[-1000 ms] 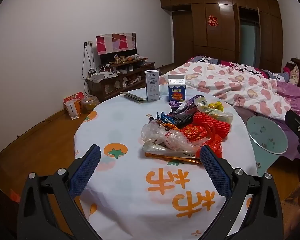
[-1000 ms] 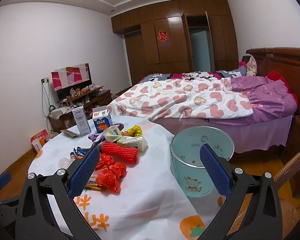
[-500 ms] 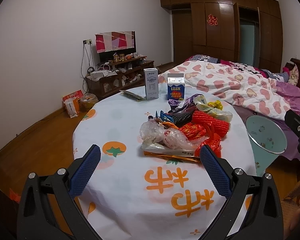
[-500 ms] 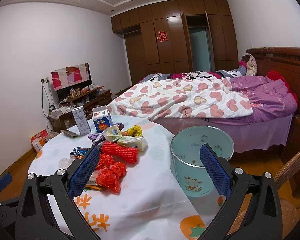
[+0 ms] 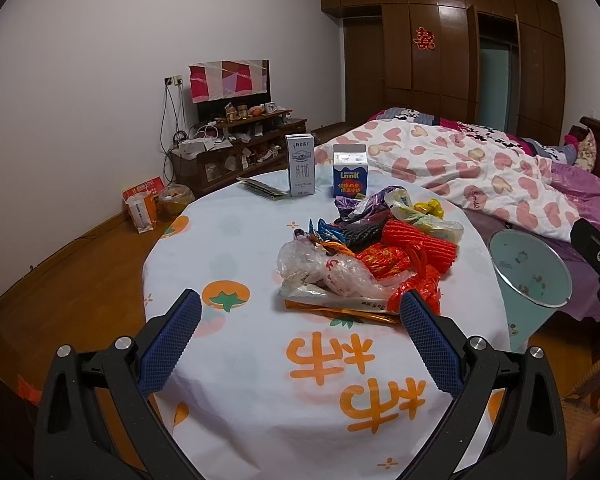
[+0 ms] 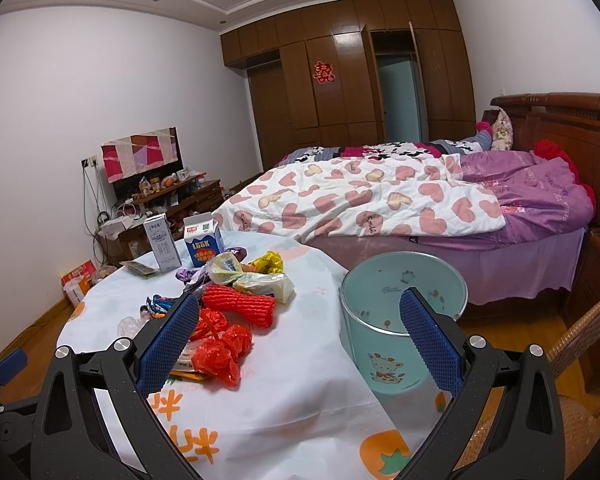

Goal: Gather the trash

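A heap of trash (image 5: 364, 256) lies mid-table: clear plastic bags (image 5: 324, 272), red plastic bags (image 6: 220, 344), a red foam net (image 6: 240, 308), foil wrappers and an orange packet (image 5: 340, 312). Two cartons stand behind it, a grey-white one (image 5: 301, 165) and a blue one (image 5: 350, 176). A pale teal bin (image 6: 404, 320) stands at the table's right edge. My left gripper (image 5: 300, 312) is open and empty, just short of the heap. My right gripper (image 6: 300, 316) is open and empty, between the heap and the bin.
The round table (image 5: 236, 376) wears a white cloth with orange prints. A bed with a heart-print quilt (image 6: 364, 200) lies behind it. A TV cabinet (image 5: 236, 148) stands by the left wall, with bags on the floor (image 5: 142, 208). A wicker chair (image 6: 588, 344) is at far right.
The left wrist view has shifted slightly, so the heap sits a little higher in frame. The right gripper has stayed still. Both stay open.
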Motion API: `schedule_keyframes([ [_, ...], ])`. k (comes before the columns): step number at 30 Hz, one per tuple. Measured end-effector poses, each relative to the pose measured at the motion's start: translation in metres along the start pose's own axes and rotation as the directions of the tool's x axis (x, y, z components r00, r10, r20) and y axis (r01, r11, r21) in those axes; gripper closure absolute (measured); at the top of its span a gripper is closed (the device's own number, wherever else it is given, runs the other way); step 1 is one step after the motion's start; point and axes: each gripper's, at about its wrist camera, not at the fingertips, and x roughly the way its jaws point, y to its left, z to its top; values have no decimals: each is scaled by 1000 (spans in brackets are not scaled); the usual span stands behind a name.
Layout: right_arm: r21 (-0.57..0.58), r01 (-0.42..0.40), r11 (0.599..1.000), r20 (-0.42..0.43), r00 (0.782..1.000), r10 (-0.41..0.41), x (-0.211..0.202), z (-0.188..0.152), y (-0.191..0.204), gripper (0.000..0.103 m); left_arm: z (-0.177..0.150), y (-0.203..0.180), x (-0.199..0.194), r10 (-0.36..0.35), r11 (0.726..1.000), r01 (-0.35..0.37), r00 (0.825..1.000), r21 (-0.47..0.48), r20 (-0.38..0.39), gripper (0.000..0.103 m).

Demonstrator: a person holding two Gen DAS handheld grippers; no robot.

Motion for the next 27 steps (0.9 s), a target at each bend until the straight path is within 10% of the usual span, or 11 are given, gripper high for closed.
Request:
schedule_keyframes([
  [27, -20, 26, 999, -29, 999, -27, 5, -5, 2, 4, 2, 2, 1, 3, 1000, -3, 1000, -25, 1, 6],
])
